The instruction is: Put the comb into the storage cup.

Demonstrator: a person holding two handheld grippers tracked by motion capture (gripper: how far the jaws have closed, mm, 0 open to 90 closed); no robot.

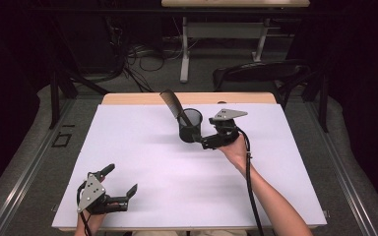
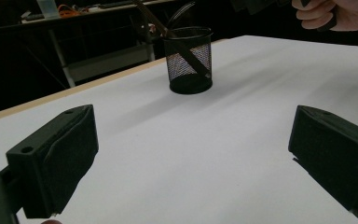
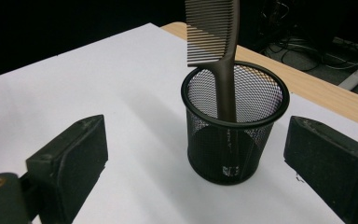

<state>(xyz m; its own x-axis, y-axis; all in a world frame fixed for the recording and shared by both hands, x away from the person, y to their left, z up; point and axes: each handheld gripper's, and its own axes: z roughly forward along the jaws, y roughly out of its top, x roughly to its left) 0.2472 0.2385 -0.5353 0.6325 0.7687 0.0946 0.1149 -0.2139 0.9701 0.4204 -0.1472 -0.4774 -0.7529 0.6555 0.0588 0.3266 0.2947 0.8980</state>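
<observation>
- Comb (image 3: 216,42) standing handle-down in black mesh cup (image 3: 235,140), centre of the right gripper view; teeth end leans out past the rim toward the top of the frame. In the high view the cup (image 1: 189,125) sits just above centre on the white table (image 1: 142,162), comb (image 1: 170,101) tilting up-left.
- Right gripper (image 1: 199,139) sits at the cup's base, centre-right of the high view. Its jaws stand wide apart, one at lower left and one at lower right of its own view, cup between and just beyond them. Nothing held.
- Left gripper (image 1: 120,183) rests low at the lower left of the high view, jaws spread wide, empty, well apart from the cup (image 2: 189,60).
- I read the step as either drawing clear of a comb just dropped in, or closing on the cup. Either way I would move straight along the jaw line, low and slow; a sideways nudge could tip the light cup, since the leaning comb loads one side.
- If gripping, I would centre the cup between the pads first and close on its lower wall.
- Hard to read: whether either jaw touches the mesh in the high view, where gripper and cup overlap.
- Comb's tip is cut off by the top edge of the right gripper view; its foot blurs behind the mesh.
- Right hand (image 2: 328,14) is clipped at the upper right of the left gripper view.
</observation>
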